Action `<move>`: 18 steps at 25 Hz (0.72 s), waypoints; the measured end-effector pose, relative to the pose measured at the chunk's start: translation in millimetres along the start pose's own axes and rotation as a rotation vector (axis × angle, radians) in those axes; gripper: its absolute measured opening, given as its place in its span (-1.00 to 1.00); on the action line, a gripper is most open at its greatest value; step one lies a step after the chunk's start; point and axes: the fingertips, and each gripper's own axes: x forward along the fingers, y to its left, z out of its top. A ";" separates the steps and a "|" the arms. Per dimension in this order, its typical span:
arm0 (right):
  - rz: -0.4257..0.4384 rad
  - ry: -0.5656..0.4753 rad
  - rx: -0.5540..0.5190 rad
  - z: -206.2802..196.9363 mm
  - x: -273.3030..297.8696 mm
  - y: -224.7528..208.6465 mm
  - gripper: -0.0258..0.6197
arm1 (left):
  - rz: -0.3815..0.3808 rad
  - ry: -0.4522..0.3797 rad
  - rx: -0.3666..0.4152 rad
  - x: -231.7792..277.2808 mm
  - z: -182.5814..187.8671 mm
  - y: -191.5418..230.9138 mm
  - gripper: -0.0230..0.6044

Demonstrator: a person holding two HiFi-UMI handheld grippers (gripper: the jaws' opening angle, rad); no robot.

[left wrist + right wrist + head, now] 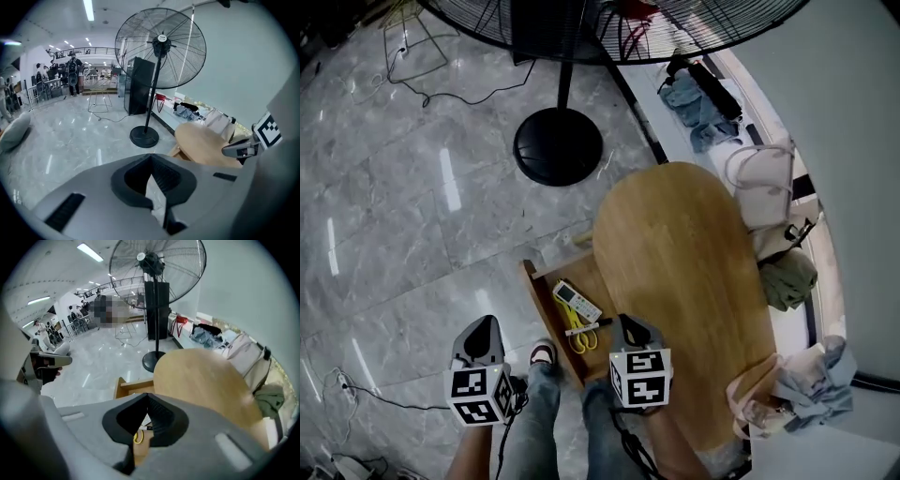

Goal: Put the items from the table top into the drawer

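The drawer stands pulled out from under the oval wooden table. Inside it lie a white remote control and yellow-handled scissors. The table top shows bare wood. My right gripper hovers above the drawer's near end, shut with nothing between its jaws. Through them a bit of the yellow scissors shows below. My left gripper hangs over the floor left of the drawer, tips together and empty.
A big floor fan's round base stands beyond the drawer. Bags, a green cloth and a cloth bundle crowd the ledge along the table's right side. Cables trail on the marble floor. My legs and a shoe are below.
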 end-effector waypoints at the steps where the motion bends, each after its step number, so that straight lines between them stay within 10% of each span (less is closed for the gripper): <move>1: -0.004 -0.032 -0.011 10.5 -13.2 -1.4 -0.90 | -0.010 -0.014 0.017 -8.4 13.4 -6.1 -0.94; 18: -0.097 -0.411 0.212 99.7 -290.9 -63.9 -0.90 | -0.150 -0.245 0.166 -203.7 196.6 -93.6 -0.94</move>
